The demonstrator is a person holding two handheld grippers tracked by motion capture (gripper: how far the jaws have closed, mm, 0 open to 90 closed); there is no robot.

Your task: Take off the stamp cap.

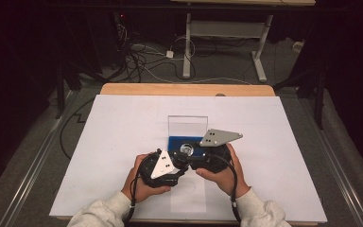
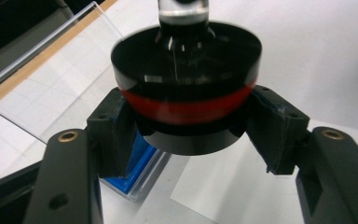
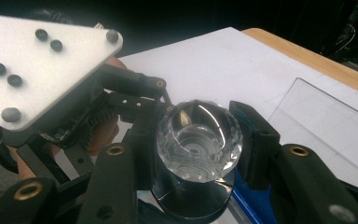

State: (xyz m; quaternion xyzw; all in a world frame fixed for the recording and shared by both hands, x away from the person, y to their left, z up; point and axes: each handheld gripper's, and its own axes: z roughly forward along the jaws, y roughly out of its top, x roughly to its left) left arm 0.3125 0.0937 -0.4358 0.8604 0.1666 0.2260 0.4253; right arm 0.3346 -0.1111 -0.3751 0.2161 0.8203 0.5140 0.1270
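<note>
- The left gripper (image 2: pixel 186 140) had its black jaws clamped on the base (image 2: pixel 186 100), one pad pressed to each side.
- The base was a thick black disc, glossy and round, with a red band (image 2: pixel 186 108) running around its lower part and a narrower black step beneath.
- The right gripper (image 3: pixel 198 140) was closed on the crystal (image 3: pixel 198 139), its pads tight against both sides.
- The crystal was a clear faceted ball, its cut faces catching the light, and it sat on a clear neck rising from the middle of the base.
- In the high view the crystal (image 1: pixel 187 149) sat between the two grippers, just in front of the case (image 1: pixel 187 126) and above its blue lining.
- The case had a blue tray (image 2: pixel 137 168) and a clear, flat, hard-edged lid standing upright behind it.
- Each gripper carried a grey three-cornered plate (image 3: pixel 37 60), matte and studded with dark screw heads.
- The hands (image 1: pixel 144 182) came out of pale knitted sleeves at the near edge.
- The table (image 1: pixel 184 89) was light wood with rounded corners, covered almost wholly by a smooth white sheet (image 1: pixel 123 127).
- Beyond it lay a grey floor with tangled cables (image 1: pixel 142 56) and the white metal legs of a second desk (image 1: pixel 227 28); the rest of the room was dark.
</note>
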